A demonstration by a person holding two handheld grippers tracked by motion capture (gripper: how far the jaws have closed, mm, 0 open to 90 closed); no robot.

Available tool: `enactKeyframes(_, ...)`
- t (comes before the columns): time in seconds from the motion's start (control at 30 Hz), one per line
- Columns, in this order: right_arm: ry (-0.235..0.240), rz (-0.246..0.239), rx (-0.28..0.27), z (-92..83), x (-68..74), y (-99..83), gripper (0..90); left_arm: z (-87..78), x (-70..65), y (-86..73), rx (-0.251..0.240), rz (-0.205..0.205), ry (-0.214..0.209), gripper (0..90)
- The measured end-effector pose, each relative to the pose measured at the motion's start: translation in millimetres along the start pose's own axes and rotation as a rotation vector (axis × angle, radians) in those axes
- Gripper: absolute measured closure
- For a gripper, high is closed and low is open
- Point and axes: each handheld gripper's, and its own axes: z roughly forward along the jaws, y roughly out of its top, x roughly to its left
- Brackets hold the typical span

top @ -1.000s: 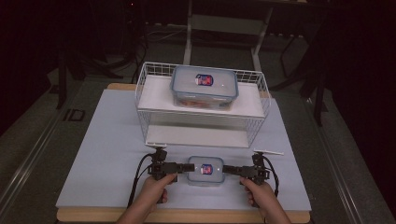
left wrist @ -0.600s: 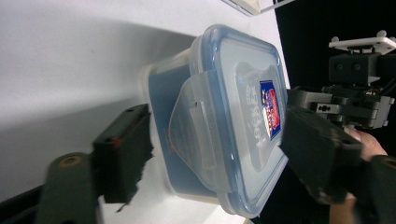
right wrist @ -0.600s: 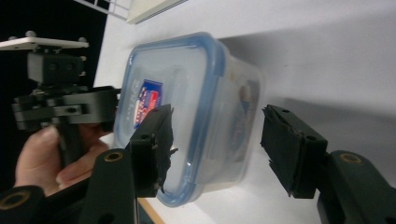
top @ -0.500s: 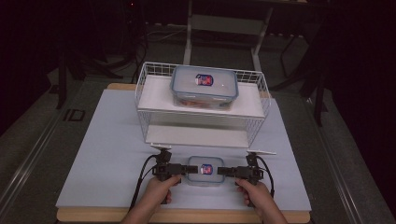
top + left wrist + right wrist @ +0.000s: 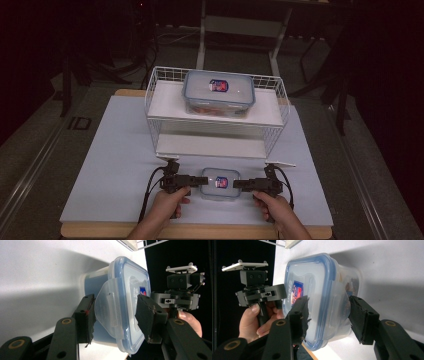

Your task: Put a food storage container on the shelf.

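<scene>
Left tongs (image 5: 113, 315), right tongs (image 5: 328, 317) just closing over end latches of small clear blue-rimmed plastic box (image 5: 220, 183) on near table; press evenly, lift level.

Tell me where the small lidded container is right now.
In the high view the small container sits on the white table near its front edge, between the left gripper and right gripper, before the wire rack.
</scene>
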Motion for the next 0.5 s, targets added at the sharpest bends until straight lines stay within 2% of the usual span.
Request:
enactKeyframes(0.27,-0.025,0.008,0.005,-1.4,5.4,-0.8,51.7,-0.5,-6.2,0.1,0.009,0.036,0.025,50.6)
enactKeyframes(0.4,-0.033,0.007,0.000,-1.6,7.3,-1.8,51.8,-1.1,-8.3,-1.6,0.004,0.045,0.035,50.5)
enactKeyframes(0.5,-0.038,0.013,-0.009,-1.4,8.0,-2.2,51.8,-1.3,-8.4,-2.0,0.001,0.037,0.038,50.5)
